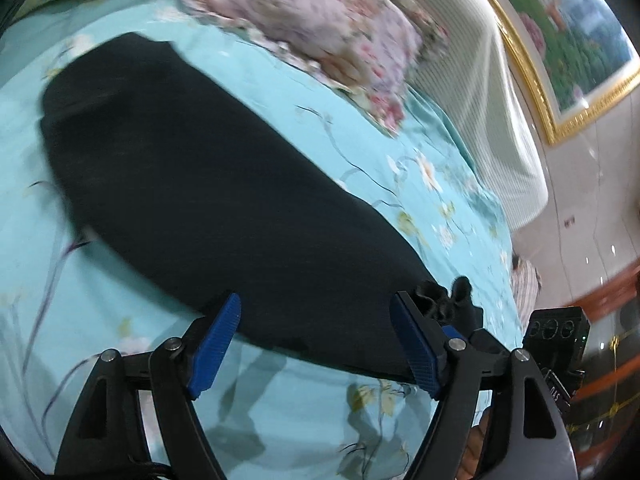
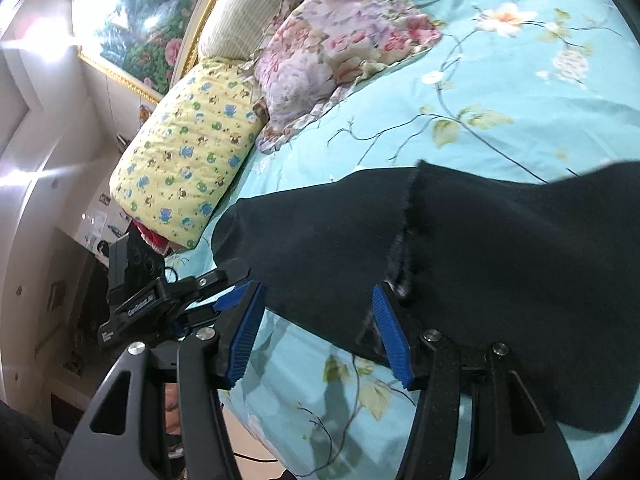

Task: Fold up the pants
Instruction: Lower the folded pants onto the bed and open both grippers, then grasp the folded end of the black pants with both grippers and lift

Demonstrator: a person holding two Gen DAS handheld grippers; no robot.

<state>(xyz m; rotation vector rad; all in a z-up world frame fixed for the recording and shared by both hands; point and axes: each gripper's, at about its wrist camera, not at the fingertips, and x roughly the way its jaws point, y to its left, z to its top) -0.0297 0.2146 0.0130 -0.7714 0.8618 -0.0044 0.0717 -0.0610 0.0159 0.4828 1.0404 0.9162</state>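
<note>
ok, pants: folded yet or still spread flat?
Partly folded. In the right wrist view one layer of the black pants lies doubled over another, its raw edge showing on top. Both tools are open, gripping nothing.

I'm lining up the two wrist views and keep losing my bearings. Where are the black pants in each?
Left wrist: black pants run from upper left to lower right across the centre.
Right wrist: black pants fill the right and centre.
Shared landmark: the pink floral pillow.
</note>
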